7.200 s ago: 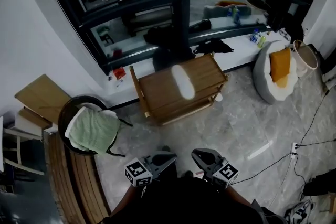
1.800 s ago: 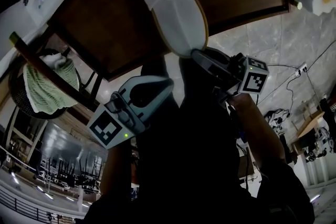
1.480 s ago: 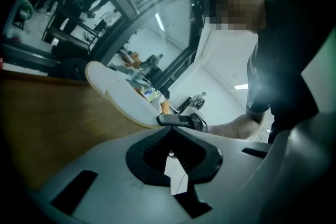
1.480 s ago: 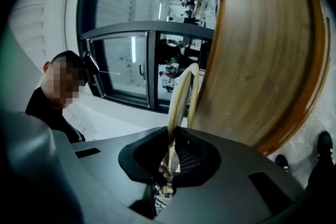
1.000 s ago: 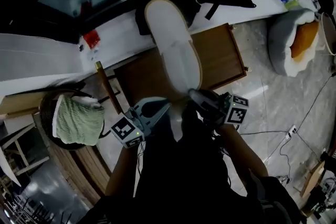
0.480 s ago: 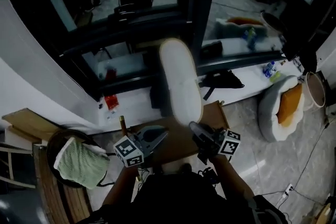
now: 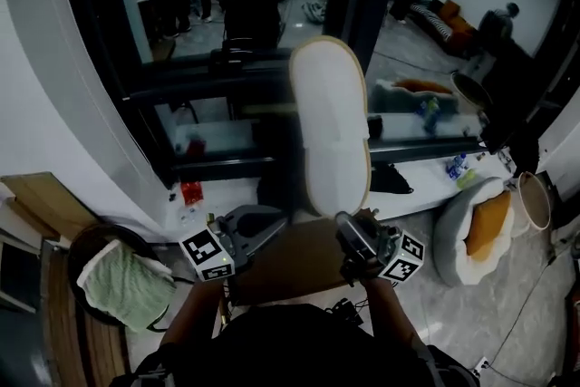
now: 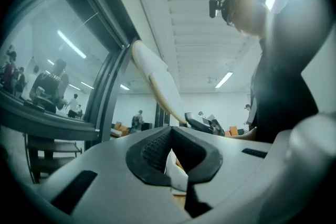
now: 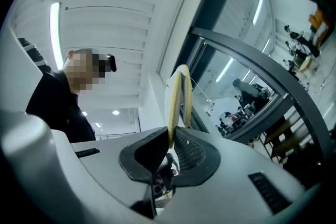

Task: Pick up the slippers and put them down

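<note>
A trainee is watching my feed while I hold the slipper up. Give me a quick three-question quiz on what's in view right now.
1. Multiple choice: what is the right gripper shut on?
A) the white slipper
B) a bottle
C) a cable
2. True or false: the slipper lies flat on the wooden table.
3. Short answer: what lies in the dark basket at the head view's lower left?

Key
1. A.
2. False. It is held upright in the air in front of the window, clamped at its lower end.
3. A green towel.
</note>
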Demonstrator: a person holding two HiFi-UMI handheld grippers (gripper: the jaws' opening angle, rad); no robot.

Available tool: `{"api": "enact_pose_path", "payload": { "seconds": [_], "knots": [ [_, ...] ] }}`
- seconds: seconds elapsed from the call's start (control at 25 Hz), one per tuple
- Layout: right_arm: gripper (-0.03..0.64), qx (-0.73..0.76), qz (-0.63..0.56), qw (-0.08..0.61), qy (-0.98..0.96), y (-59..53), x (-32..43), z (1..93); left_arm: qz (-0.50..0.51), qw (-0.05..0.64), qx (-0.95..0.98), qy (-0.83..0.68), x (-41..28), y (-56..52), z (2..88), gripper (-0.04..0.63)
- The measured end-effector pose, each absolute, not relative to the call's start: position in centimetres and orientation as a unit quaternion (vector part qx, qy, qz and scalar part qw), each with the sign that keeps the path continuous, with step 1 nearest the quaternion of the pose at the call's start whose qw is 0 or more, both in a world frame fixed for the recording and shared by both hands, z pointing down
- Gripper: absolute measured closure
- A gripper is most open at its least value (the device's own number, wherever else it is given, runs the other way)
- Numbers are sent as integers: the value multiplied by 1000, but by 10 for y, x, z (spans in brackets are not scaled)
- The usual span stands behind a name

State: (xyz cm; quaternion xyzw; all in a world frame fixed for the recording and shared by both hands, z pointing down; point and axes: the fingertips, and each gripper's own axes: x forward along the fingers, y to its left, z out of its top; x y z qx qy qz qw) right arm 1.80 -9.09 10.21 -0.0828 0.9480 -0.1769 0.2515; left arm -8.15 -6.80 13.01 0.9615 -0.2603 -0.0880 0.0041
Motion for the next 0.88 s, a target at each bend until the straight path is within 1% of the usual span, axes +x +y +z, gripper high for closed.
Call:
{"api": "enact_pose_path", "payload": {
  "seconds": [0.16,0.36,0.88],
  "knots": [
    [574,-66,-152,264,950,-82,14,85,-98,-16,965,-242,-75,-58,109,584],
    [574,-57,-143,272,950,-79,13,78,-87,-51,971,-215,-63,-49,91,583],
    [574,-46,-150,285,946,-76,17,77,-104,-53,970,-213,-67,-45,80,584]
  ]
}}
